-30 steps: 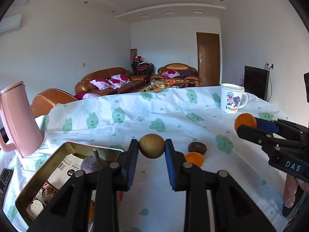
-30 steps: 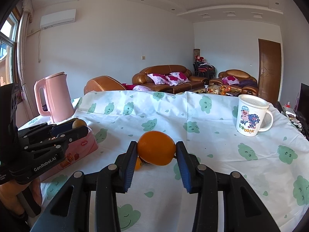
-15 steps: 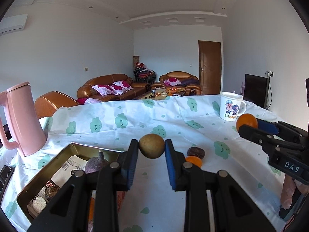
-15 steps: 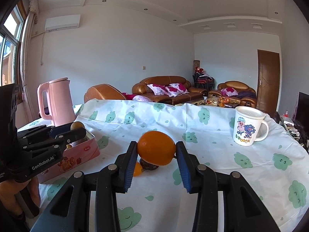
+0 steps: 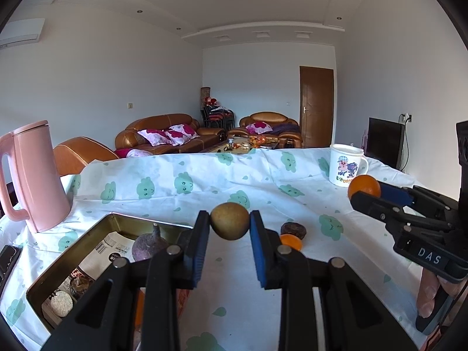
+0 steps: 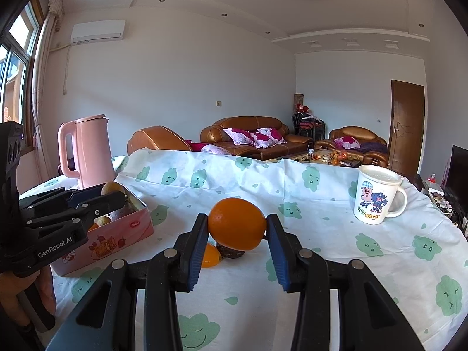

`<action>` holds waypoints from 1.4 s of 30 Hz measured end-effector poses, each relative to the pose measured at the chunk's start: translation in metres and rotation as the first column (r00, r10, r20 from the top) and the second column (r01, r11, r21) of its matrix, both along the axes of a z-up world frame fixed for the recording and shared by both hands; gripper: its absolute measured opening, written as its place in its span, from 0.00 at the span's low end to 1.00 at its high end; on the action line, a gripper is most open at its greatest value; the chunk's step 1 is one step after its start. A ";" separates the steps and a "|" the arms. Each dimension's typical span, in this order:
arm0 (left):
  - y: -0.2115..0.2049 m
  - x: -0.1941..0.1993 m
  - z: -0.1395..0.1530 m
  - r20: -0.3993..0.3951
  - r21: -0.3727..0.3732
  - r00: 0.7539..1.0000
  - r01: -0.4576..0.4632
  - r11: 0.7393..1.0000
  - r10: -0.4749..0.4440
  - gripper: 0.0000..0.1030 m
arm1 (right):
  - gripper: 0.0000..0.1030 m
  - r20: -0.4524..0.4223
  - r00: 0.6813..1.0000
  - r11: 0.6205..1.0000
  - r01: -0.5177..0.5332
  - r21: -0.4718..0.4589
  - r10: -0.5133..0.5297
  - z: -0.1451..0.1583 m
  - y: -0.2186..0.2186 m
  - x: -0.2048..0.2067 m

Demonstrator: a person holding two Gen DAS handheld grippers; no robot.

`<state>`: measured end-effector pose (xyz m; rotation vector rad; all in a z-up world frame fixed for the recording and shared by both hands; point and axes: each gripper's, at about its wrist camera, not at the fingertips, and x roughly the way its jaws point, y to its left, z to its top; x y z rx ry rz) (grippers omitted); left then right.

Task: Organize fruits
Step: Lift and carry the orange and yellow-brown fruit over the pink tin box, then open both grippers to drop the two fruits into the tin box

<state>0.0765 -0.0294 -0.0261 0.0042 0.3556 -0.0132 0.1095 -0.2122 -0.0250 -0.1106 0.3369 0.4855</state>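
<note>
The tabletop point(image 6: 321, 204) carried a pink tin point(image 6: 117, 234) near its left edge, already holding some fruit. Step in hand, as judged: both fruits lifted, awaiting delivery to the tin. The right gripper point(image 6: 237, 228) held an orange point(image 6: 237, 223) between its jaws, above mid-tabletop. The left gripper point(image 5: 229, 228) clamped a brown fruit point(image 5: 229, 220) beside the tin's right rim. Both pointed slightly downward. Next move calls for lowering each fruit inside the tin before releasing.
</note>
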 end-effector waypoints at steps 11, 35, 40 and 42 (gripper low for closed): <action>0.022 -0.013 0.002 -0.010 -0.029 1.000 -0.022 0.999 0.022 0.28 | 0.41 -0.038 0.995 0.995 -0.097 -0.009 0.096 -0.002 0.046 -0.003; 0.151 -0.041 0.003 -0.105 -0.125 0.970 -0.230 0.965 0.217 0.28 | 0.41 -0.112 0.909 0.906 -0.412 -0.097 0.402 -0.014 0.187 -0.048; 0.152 -0.031 -0.009 -0.167 -0.119 0.965 -0.223 0.968 0.202 0.28 | 0.42 -0.152 0.897 0.891 -0.435 -0.129 0.416 -0.020 0.197 -0.050; 0.152 -0.028 -0.013 -0.186 -0.119 0.964 -0.215 0.969 0.191 0.29 | 0.42 -0.185 0.883 0.878 -0.458 -0.142 0.431 -0.024 0.202 -0.049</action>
